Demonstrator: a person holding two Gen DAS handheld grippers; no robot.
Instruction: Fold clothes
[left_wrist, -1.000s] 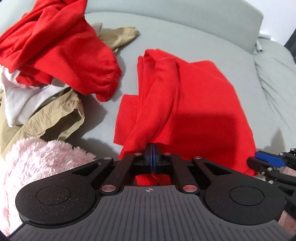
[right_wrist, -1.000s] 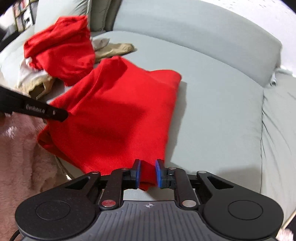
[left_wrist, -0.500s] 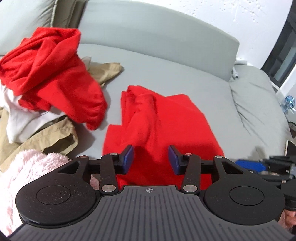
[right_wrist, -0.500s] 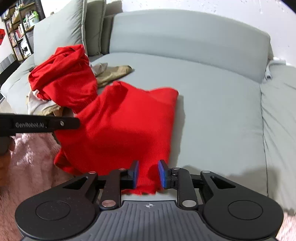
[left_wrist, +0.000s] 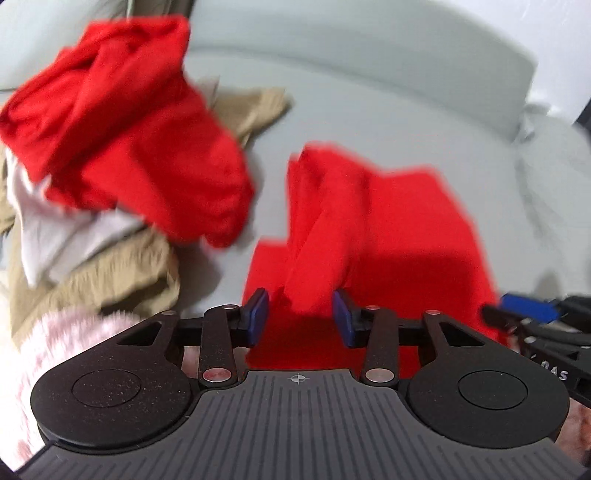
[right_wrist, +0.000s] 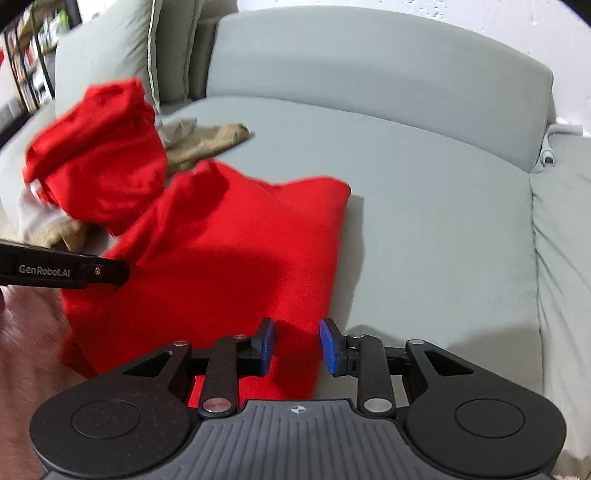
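Grey sofa: we found the red garment spread on its seat, long axis running away from us, unfolded heap well left. It lay just ahead of both grippers. Left gripper closing slightly, pads apart, a raised fold between them, unpinched. Right gripper opening over the near hem. Cloth looked partly folded, left edge bunched.
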